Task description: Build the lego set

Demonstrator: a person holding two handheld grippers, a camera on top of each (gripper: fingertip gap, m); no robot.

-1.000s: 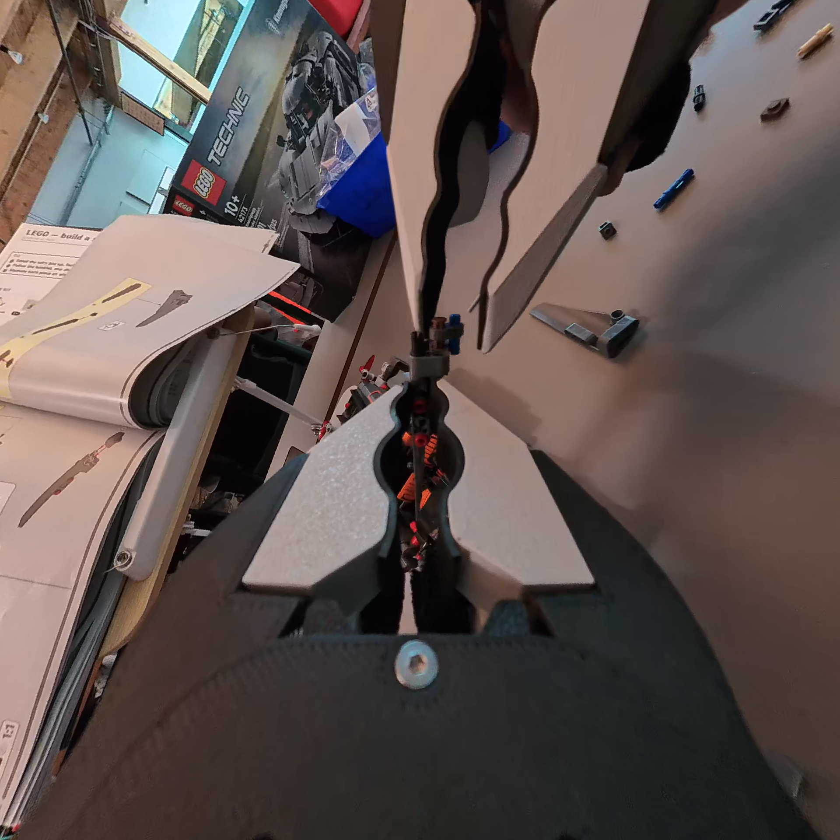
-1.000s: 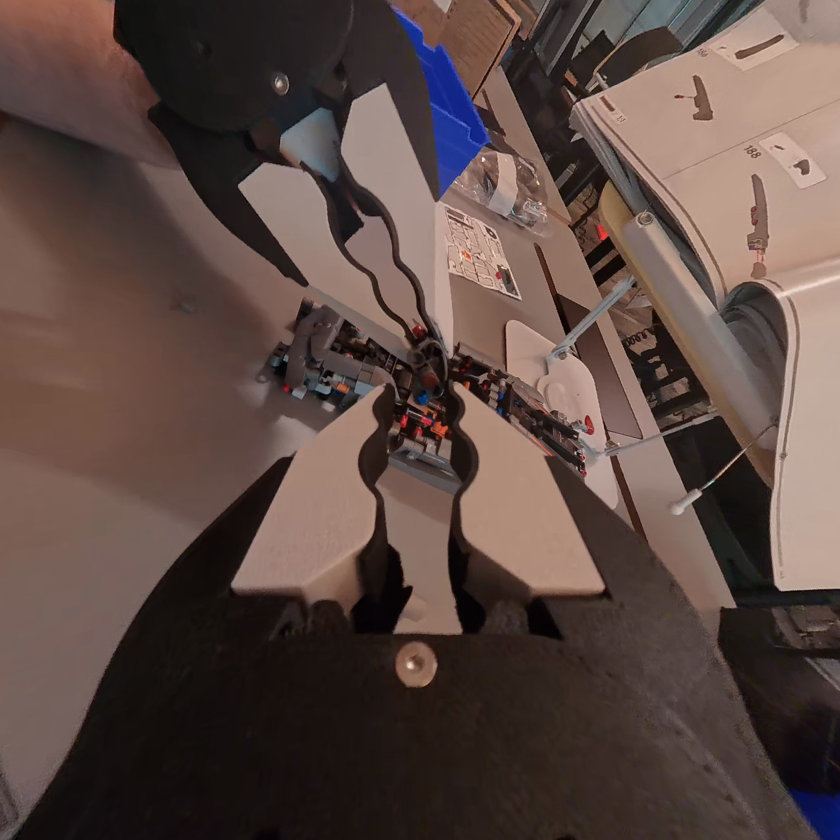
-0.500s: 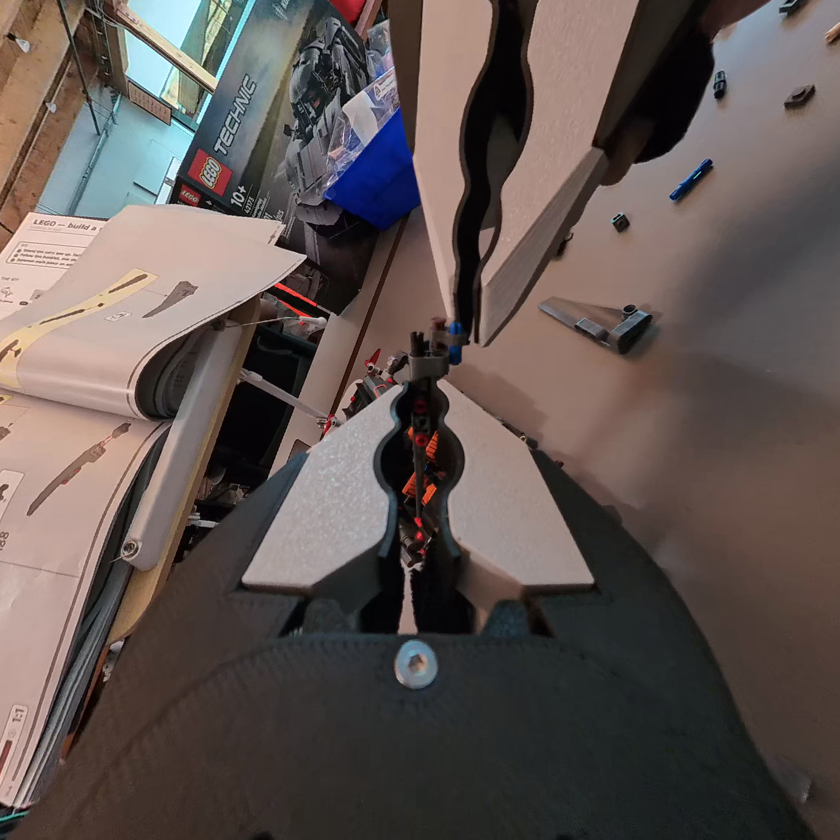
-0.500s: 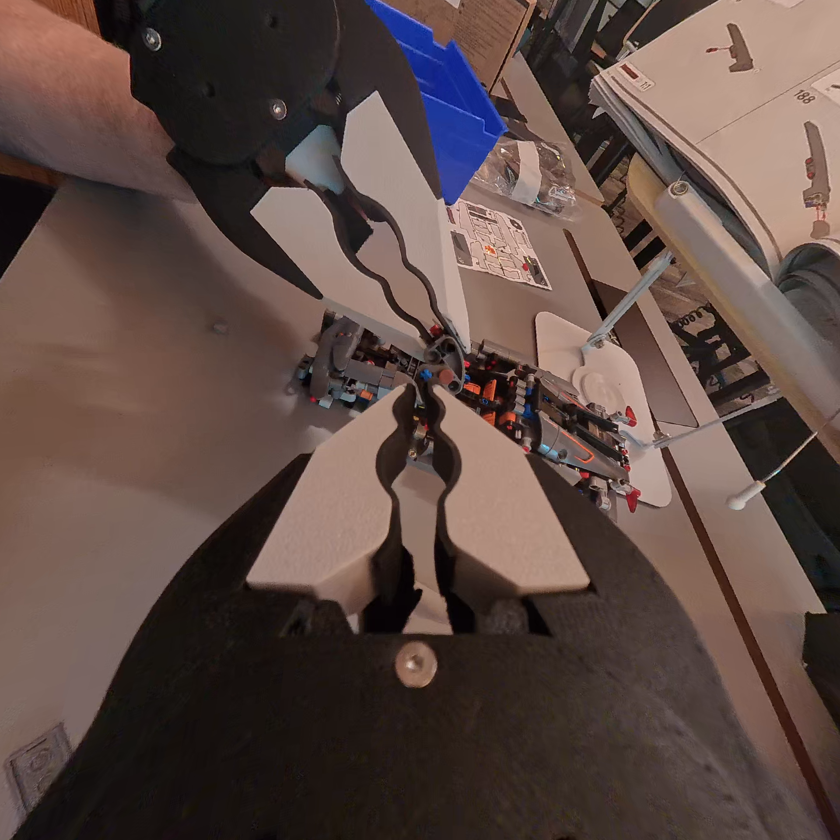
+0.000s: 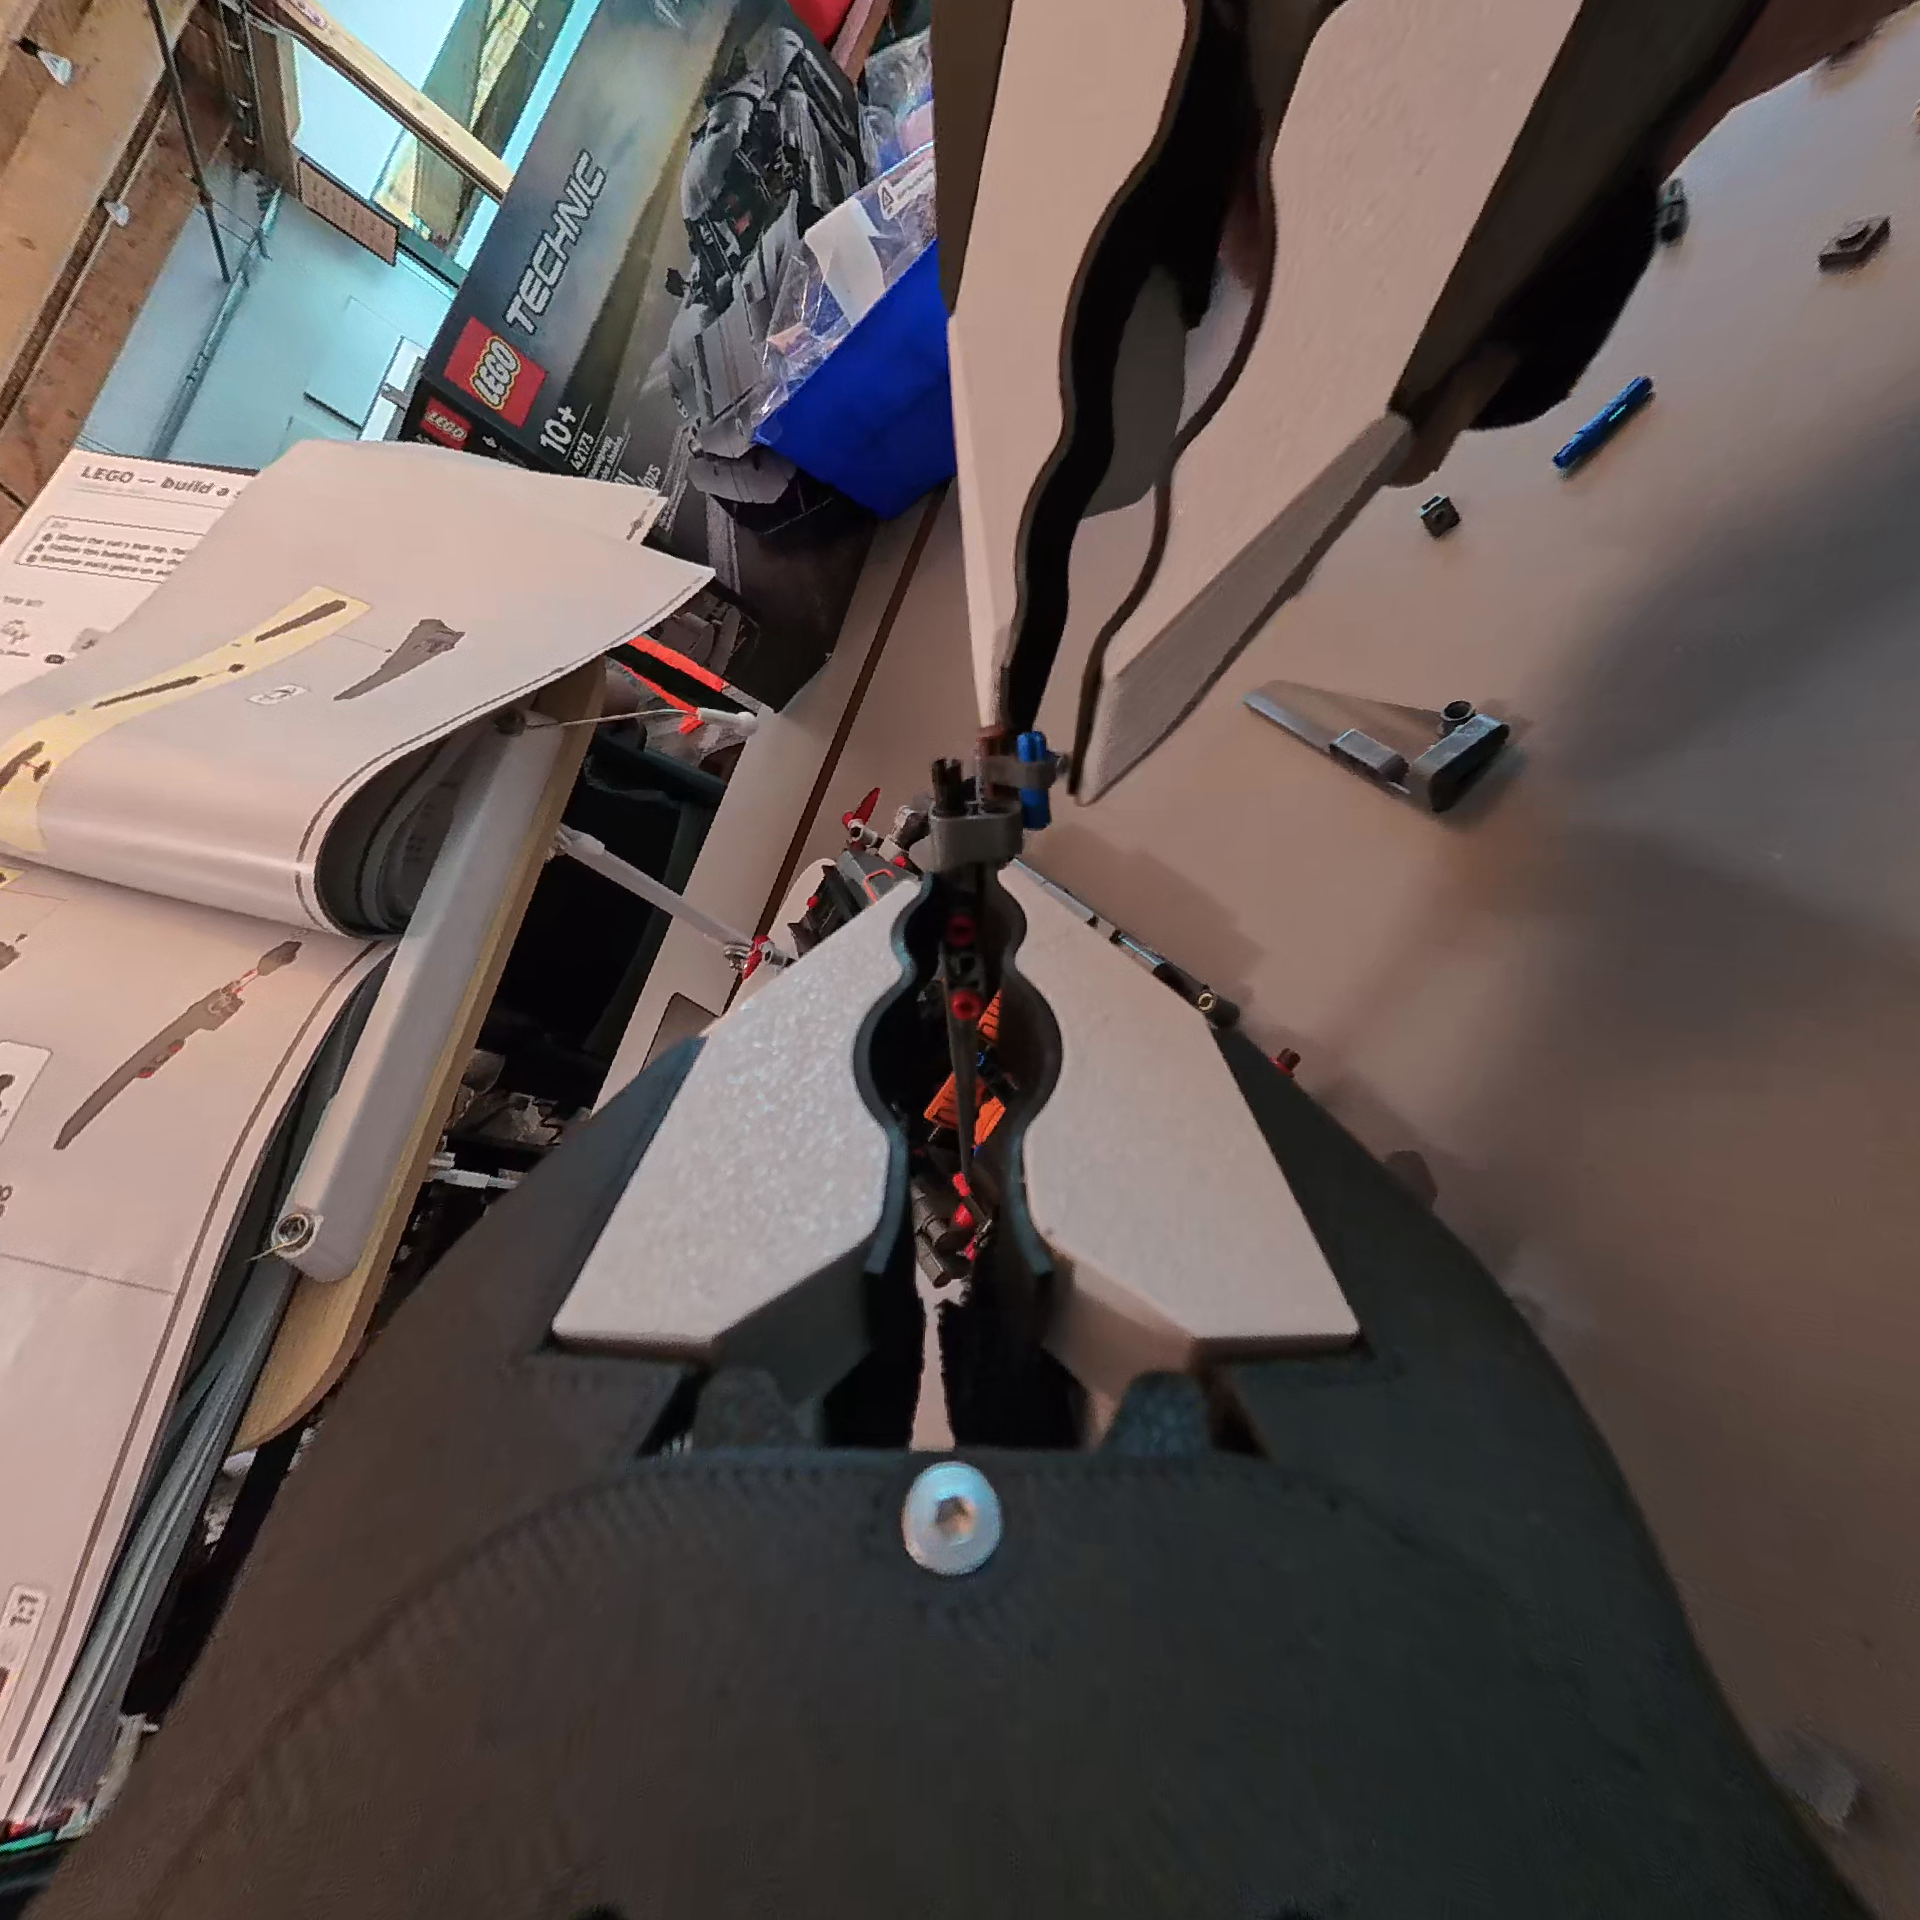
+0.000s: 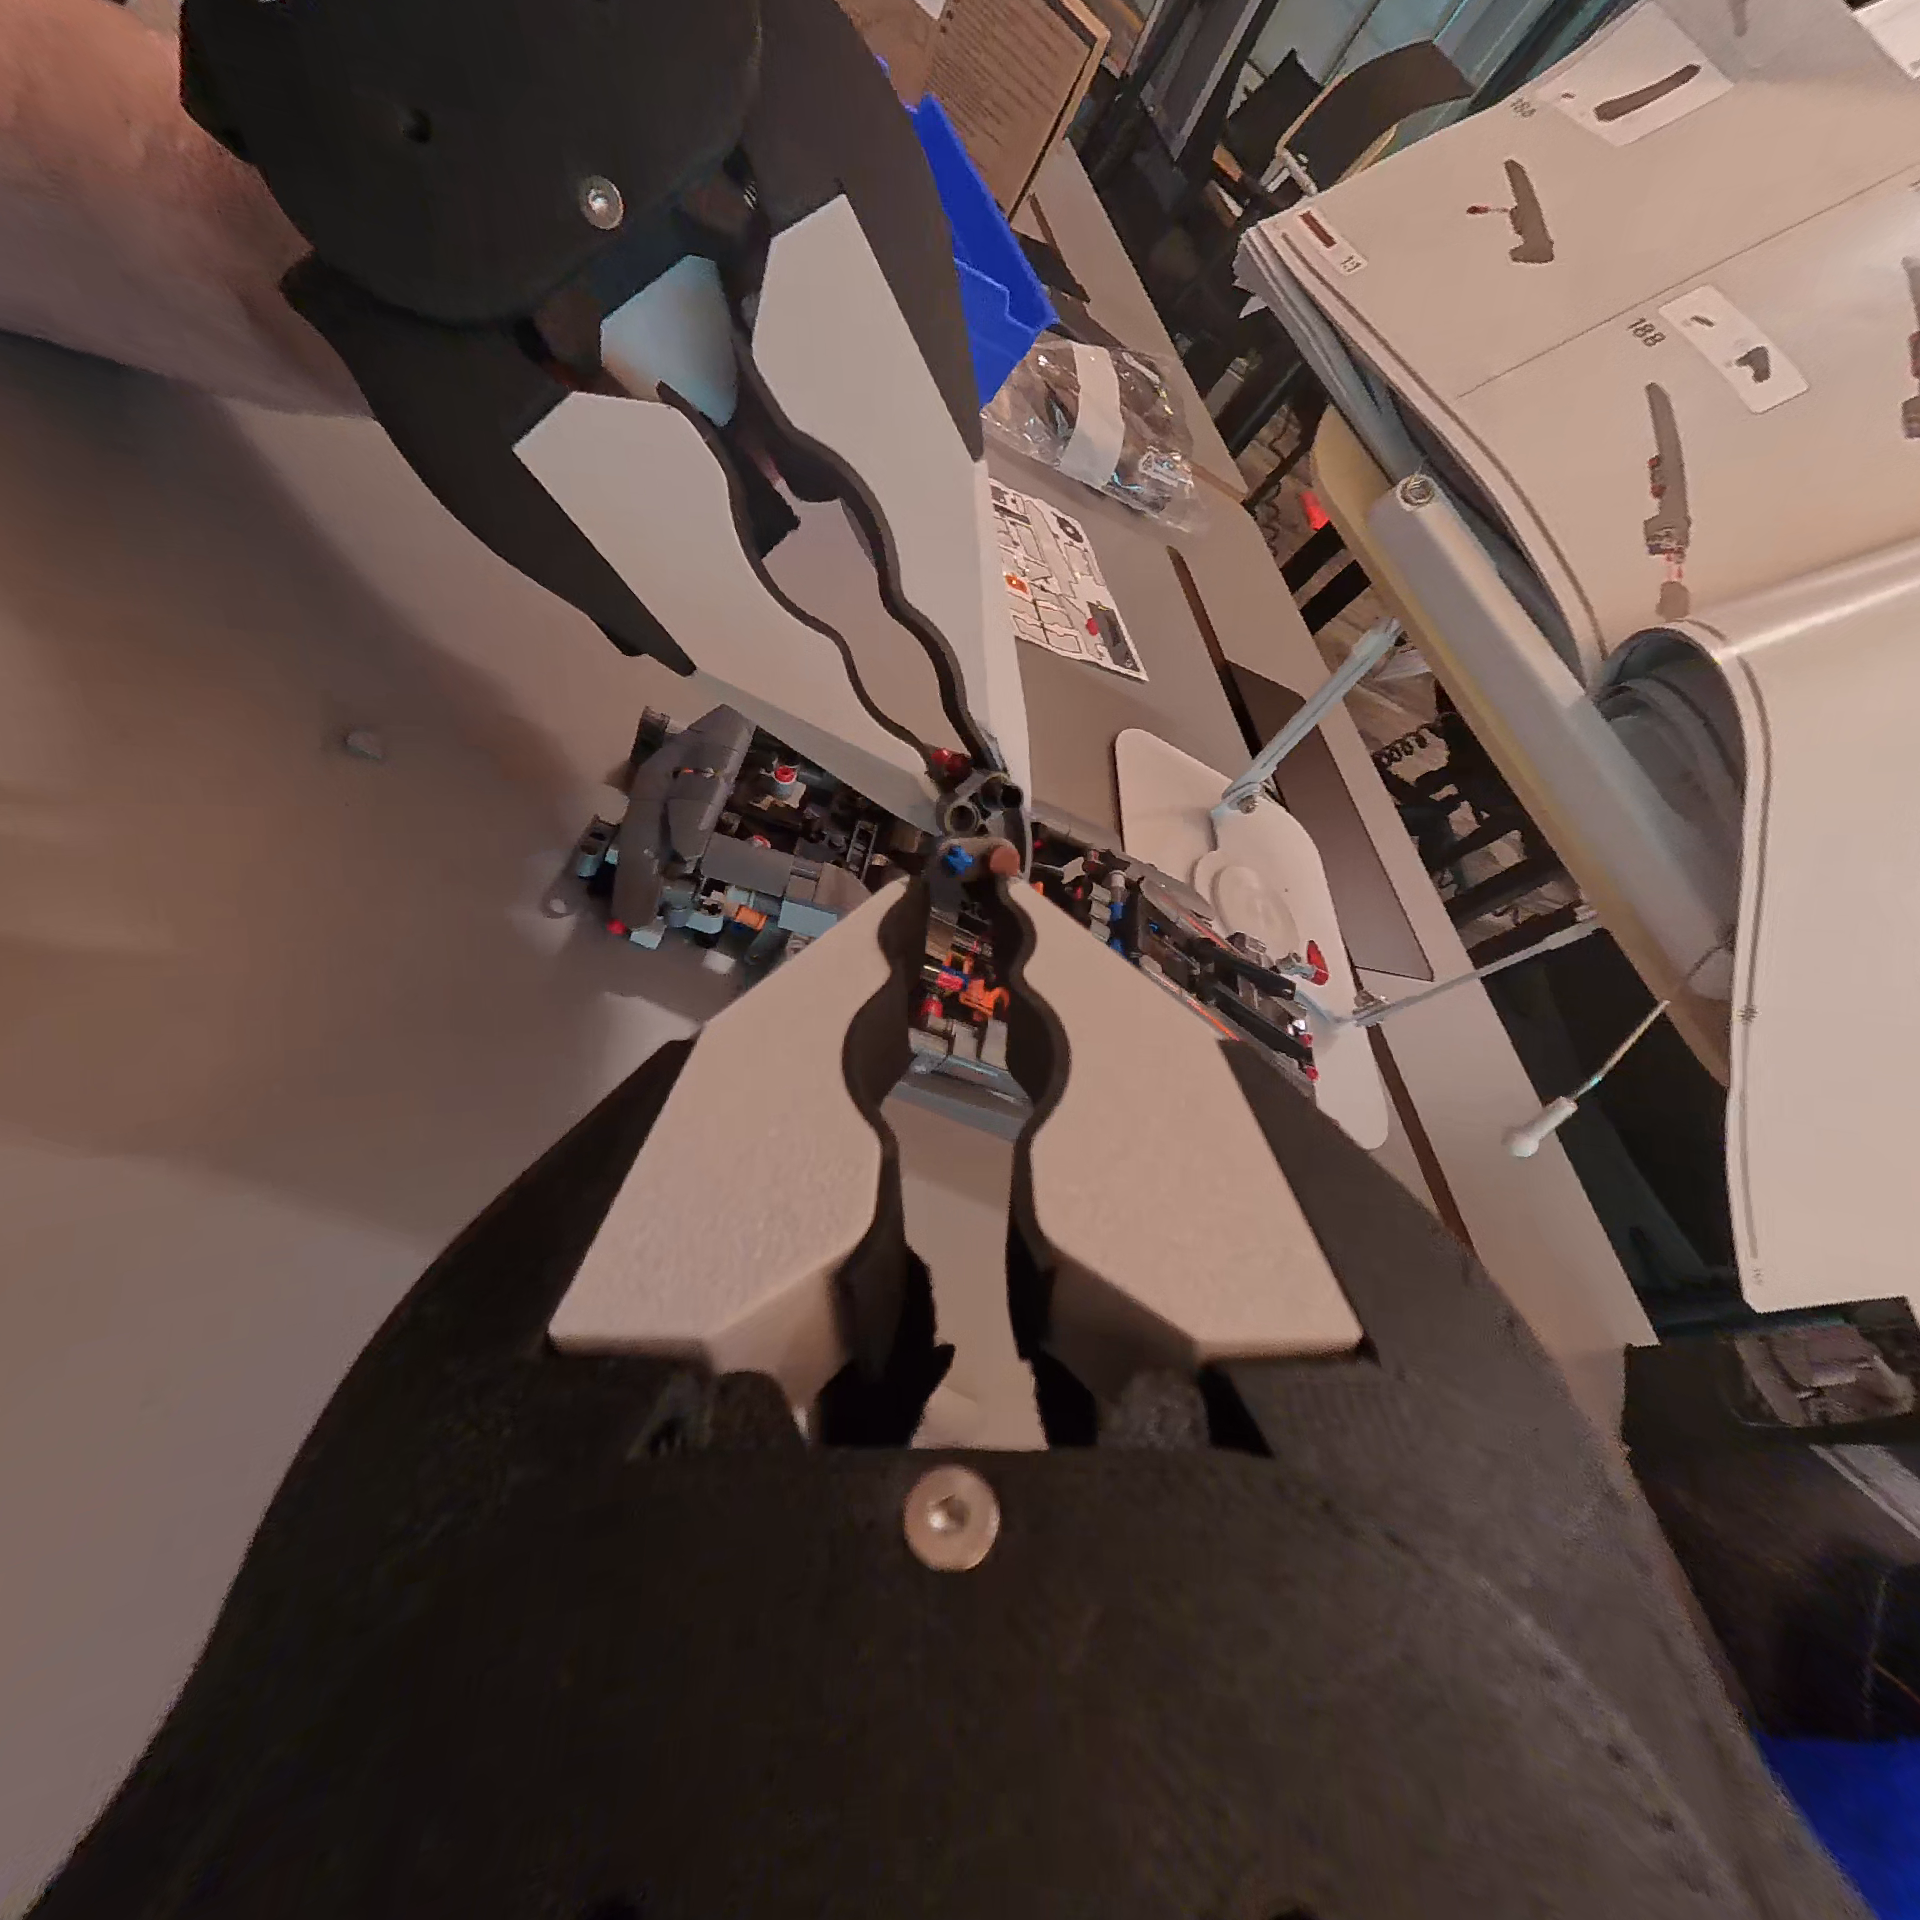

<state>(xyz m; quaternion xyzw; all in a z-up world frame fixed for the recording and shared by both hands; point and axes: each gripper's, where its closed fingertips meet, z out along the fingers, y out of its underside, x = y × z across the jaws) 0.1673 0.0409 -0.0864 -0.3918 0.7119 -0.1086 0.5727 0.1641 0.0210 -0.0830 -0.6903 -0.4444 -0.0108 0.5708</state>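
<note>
My left gripper [image 5: 961, 894] is shut on a thin dark Lego sub-assembly with red pins [image 5: 961, 987]. It is topped by a dark grey connector [image 5: 971, 831], held in the air. In the right wrist view the left gripper [image 6: 977, 758] comes down from above onto that connector [image 6: 982, 805]. My right gripper [image 6: 969, 883] meets it tip to tip, its jaws a little apart on either side of the connector's end with a blue pin [image 6: 951, 857]. The right gripper [image 5: 1039, 753] and the blue pin [image 5: 1029, 769] also show in the left wrist view. The big part-built model [image 6: 717, 862] lies on the table below.
An open instruction booklet [image 5: 260, 727] on a stand and the set's box [image 5: 623, 312] are at the table's edge. A blue bin [image 6: 977, 260], a bag of parts [image 6: 1101, 426] and a sticker sheet [image 6: 1070, 582] lie beyond. A grey wedge piece [image 5: 1371, 743] and a loose blue axle [image 5: 1600, 421] lie on the table. The grippers are tip to tip, or close to it.
The right gripper's jaws closed beside the blue pin half a second ago and now stand a little apart around it. The left gripper keeps its hold, tilted slightly.
</note>
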